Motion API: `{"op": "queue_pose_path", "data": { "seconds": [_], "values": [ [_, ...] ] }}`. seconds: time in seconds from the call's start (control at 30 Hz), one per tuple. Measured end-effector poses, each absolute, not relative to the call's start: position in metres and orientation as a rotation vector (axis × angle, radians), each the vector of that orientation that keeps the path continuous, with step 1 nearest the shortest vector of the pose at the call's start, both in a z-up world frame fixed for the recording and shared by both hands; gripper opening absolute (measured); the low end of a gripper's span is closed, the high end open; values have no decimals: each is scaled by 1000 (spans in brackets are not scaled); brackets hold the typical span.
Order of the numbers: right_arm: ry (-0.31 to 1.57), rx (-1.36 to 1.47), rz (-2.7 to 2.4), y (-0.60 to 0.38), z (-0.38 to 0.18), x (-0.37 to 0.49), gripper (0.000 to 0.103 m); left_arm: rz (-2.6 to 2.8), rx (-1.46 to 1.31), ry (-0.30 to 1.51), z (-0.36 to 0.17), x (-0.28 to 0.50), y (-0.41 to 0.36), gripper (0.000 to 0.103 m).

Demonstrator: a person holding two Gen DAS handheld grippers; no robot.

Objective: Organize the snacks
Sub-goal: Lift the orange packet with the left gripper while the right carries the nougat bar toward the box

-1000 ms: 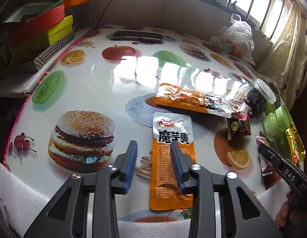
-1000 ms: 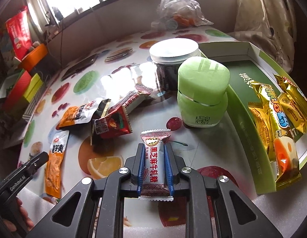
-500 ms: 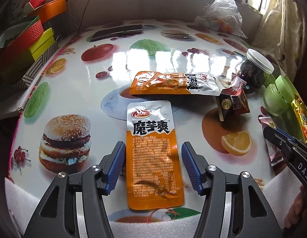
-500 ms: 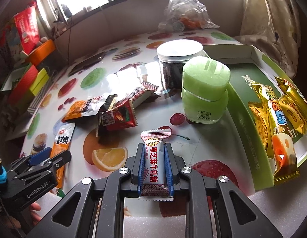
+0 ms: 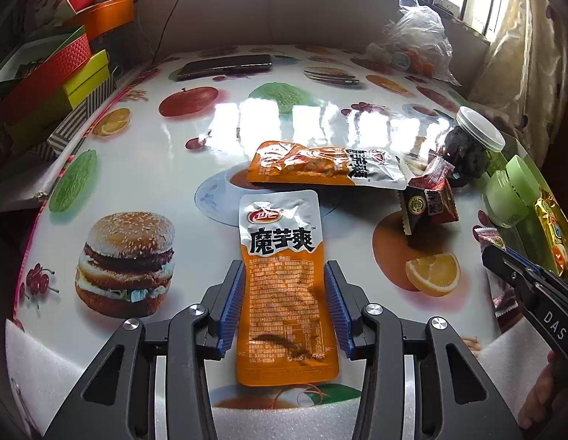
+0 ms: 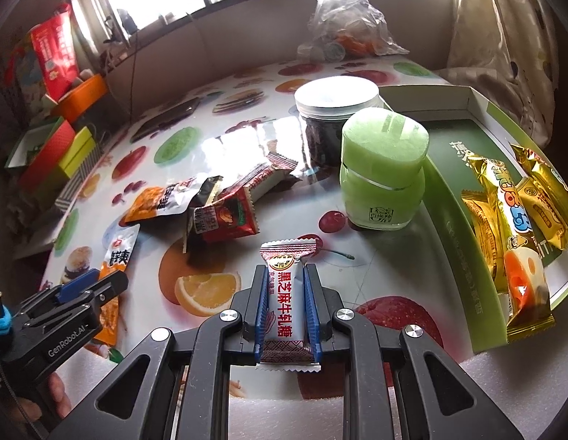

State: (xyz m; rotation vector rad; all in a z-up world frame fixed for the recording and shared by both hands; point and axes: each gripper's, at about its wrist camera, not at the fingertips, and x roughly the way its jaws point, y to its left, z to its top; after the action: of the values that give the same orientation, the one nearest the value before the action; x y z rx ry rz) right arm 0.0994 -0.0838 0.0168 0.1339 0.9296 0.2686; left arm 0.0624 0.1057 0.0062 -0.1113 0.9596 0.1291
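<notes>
- Left wrist view: your left tongs [image 5: 284,304] are closing around the orange pouch [image 5: 282,286], which lies flat near the tabletop's [image 5: 144,168] near edge. The pads look barely on it, so the slick film may slide out.
- Right wrist view: your right tongs [image 6: 284,308] grip the nougat bar [image 6: 286,293] above that near edge. Swing wide toward the green tray [image 6: 452,220] and you could knock over the green jar [image 6: 383,172].

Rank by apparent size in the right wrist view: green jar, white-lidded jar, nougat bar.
1. Green jar.
2. White-lidded jar, partly hidden.
3. Nougat bar, though nearness enlarges it.
</notes>
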Motion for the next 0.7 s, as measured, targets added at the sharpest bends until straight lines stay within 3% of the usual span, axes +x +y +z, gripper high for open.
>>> {"op": "queue_pose_path", "data": {
  "seconds": [0.7],
  "values": [
    [858,133,341,-88,49,85,18,55,-105,880,46,44,78,44]
  ]
}}
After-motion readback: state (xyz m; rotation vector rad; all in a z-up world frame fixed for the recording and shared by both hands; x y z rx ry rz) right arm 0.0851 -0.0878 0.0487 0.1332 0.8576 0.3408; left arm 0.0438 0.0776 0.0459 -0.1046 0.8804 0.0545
